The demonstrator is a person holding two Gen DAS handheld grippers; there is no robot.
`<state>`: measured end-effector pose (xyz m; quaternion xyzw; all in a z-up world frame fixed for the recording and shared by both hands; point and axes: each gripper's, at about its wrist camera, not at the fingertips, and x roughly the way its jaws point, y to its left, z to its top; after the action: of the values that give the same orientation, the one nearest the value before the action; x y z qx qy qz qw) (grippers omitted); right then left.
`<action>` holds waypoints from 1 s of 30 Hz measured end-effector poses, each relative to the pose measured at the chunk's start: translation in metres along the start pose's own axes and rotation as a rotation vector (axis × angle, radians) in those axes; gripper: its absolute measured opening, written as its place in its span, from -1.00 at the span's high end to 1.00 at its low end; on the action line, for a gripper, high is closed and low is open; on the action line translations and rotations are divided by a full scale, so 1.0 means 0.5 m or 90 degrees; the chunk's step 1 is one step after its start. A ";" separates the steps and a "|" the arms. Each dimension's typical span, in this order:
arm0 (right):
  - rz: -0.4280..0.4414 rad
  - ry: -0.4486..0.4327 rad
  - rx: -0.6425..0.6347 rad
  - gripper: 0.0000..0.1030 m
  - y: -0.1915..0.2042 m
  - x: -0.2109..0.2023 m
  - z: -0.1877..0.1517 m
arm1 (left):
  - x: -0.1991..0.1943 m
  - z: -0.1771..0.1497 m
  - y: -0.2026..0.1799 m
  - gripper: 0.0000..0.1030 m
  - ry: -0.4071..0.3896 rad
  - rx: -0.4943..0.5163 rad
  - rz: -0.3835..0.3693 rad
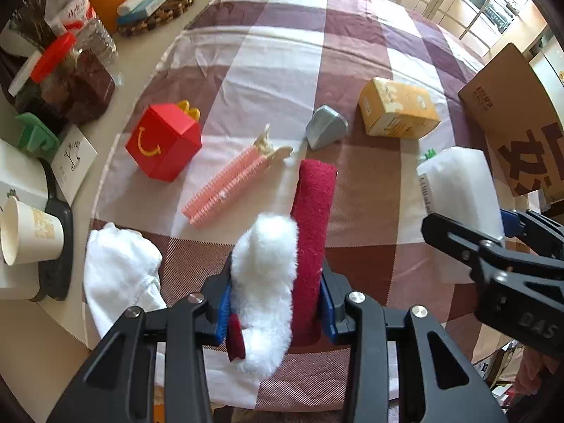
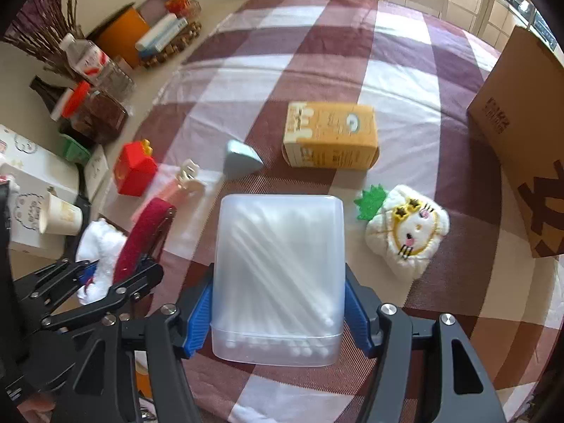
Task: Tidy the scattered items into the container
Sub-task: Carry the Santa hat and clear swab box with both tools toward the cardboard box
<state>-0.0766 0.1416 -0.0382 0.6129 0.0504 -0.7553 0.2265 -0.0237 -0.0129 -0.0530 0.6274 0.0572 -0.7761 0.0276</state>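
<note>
Left gripper [image 1: 275, 299] grasps a red-and-white plush [image 1: 282, 257]; right gripper [image 2: 278, 310] grasps the swab box [image 2: 278, 275], carton [image 2: 331, 135] at twelve o'clock.

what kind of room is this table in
Most likely a home dining area beside a kitchen. A checked tablecloth covers the table, a water bottle and lidded food jars crowd its far left edge, and kitchen counters with appliances show through a glazed partition behind.
</note>
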 end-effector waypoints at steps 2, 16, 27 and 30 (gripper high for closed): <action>0.006 -0.009 0.004 -0.28 -0.006 -0.026 -0.002 | -0.015 0.004 -0.004 0.23 -0.005 0.002 0.000; 0.020 -0.068 0.041 -0.28 -0.037 -0.154 -0.013 | -0.102 0.038 -0.062 0.23 -0.052 0.049 0.003; -0.003 -0.109 0.080 -0.28 -0.092 -0.221 -0.040 | -0.133 0.046 -0.152 0.23 -0.071 0.115 -0.017; -0.009 -0.116 0.097 -0.28 -0.114 -0.234 -0.049 | -0.134 0.048 -0.183 0.23 -0.070 0.137 -0.022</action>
<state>-0.0602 0.2340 0.0555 0.5566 -0.0235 -0.8112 0.1777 -0.0435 0.0728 0.0223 0.5818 -0.0169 -0.8116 -0.0504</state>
